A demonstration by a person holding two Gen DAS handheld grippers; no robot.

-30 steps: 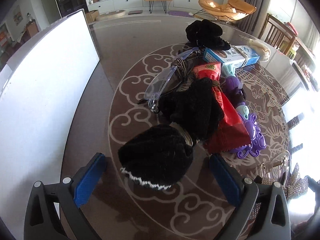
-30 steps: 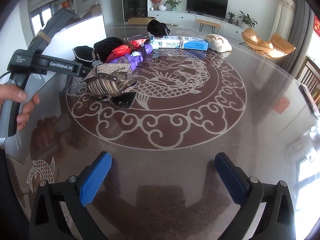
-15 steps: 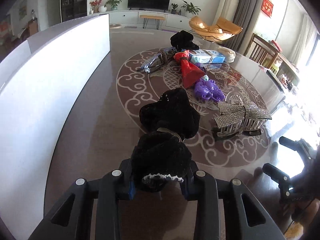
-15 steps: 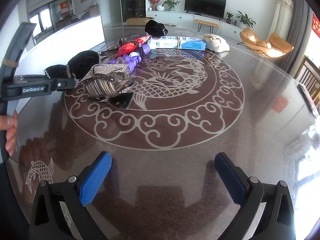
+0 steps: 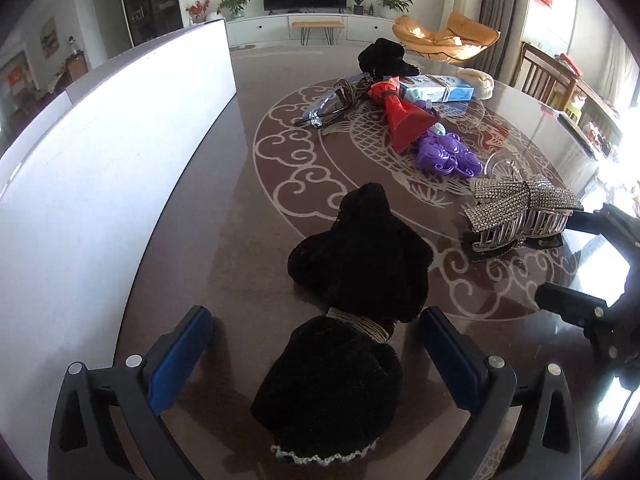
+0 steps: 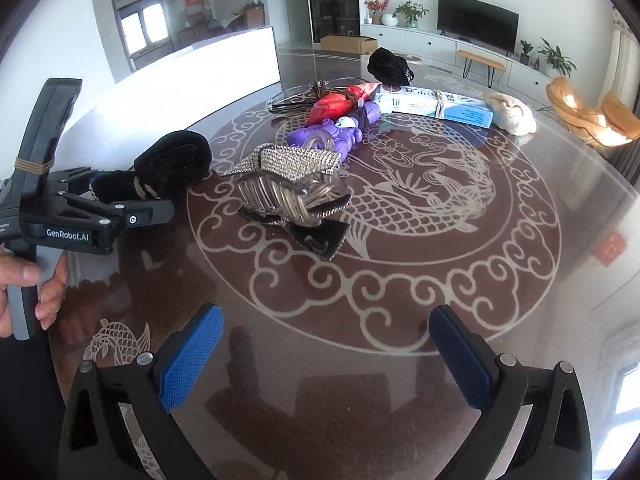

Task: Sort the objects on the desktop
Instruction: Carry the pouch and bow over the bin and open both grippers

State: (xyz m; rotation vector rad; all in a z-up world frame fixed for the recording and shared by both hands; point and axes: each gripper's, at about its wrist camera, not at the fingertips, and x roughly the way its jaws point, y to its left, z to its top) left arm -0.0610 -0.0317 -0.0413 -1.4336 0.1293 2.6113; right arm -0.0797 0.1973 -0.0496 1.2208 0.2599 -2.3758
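Black bow (image 5: 352,320) lies on counter (image 5: 240,200) btwn L gripper (image 5: 316,352) jaws, long axis running straight away from them. L jaws now spread, vs pinching it 0.5 s ago. R gripper (image 6: 324,352) spread too, empty, farther off; rhinestone clip (image 6: 288,184) ahead.

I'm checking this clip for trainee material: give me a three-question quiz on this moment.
1. True or false: the left gripper is shut on the black plush.
2. Which lies nearest the plush: A) rhinestone clip B) blue box C) red pouch?
3. Fill in: the right gripper holds ____.

Key: 1 false, its jaws stand open around the plush; 2 A; 3 nothing.
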